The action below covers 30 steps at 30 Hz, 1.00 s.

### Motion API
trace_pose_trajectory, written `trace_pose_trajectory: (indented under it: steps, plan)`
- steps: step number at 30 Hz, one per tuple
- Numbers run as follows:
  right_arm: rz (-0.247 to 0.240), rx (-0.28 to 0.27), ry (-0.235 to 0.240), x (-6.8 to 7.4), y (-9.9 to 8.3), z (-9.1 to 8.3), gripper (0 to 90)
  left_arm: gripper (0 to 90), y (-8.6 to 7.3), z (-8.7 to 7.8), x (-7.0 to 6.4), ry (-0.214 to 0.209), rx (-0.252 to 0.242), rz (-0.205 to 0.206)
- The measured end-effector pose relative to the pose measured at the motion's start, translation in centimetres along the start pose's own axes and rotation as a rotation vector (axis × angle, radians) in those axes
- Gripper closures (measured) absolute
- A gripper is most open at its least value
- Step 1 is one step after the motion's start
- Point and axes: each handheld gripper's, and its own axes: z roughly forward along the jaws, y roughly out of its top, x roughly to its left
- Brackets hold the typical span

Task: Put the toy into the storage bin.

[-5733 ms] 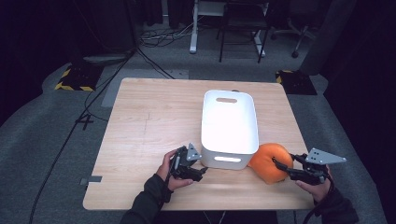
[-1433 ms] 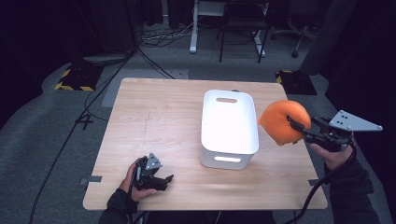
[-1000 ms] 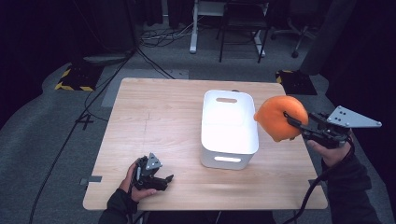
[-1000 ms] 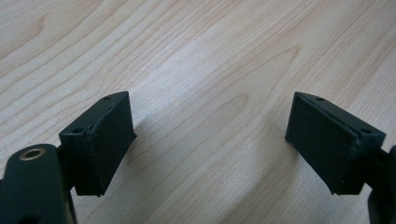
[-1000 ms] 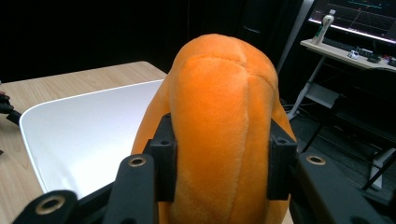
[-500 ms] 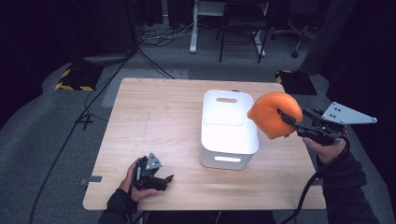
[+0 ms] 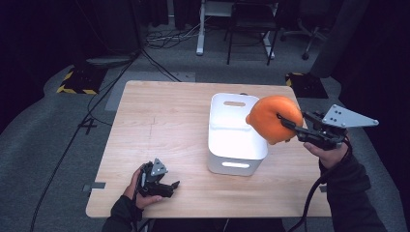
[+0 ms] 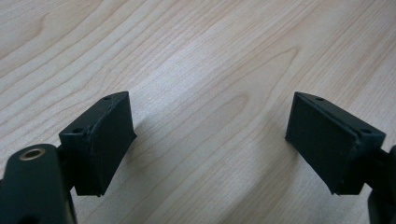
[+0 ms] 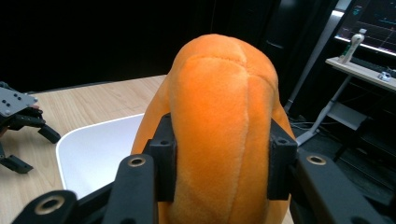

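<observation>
Right gripper (image 7: pixel 290 126) carried orange plush (image 7: pixel 270 119) leftward over last second, from beside white bin (image 7: pixel 237 145) to above its right rim; jaws clamped on plush. Release into bin likely next. Left gripper (image 7: pixel 170 186) stayed parked on table (image 7: pixel 164 116), jaws apart, empty.

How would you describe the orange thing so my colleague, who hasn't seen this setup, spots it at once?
Find the wooden table and the white bin standing toward its right side. Over the bin's right rim, the right gripper holds an orange plush toy in the air. It is the one round, soft, bright orange thing there, with stitched seams.
</observation>
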Motion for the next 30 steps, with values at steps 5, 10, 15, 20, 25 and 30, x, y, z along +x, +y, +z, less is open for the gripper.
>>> trace_pose_trajectory:
  steps: [5,10,15,20,25,30]
  plan:
    - [-0.011,-0.001,0.025,0.7,0.4,1.0,57.7,15.3,0.0,0.0,0.0,-0.001,0.003,0.0]
    - [-0.014,0.001,0.045,1.3,0.6,1.8,57.5,15.3,0.0,0.0,0.0,-0.001,0.002,0.0]
    - [-0.025,-0.001,0.061,1.9,0.9,2.4,57.3,15.3,0.0,0.0,0.0,-0.002,0.002,0.0]
    - [-0.023,0.001,0.072,2.2,0.9,2.9,57.1,15.3,0.0,0.0,0.0,0.0,0.002,0.0]
    - [-0.03,0.002,0.086,2.4,0.9,3.2,56.8,15.3,0.0,0.0,0.0,0.0,0.002,0.0]
    - [-0.032,0.008,0.099,2.6,0.7,3.4,56.7,15.3,0.0,0.0,0.0,-0.001,0.003,0.002]
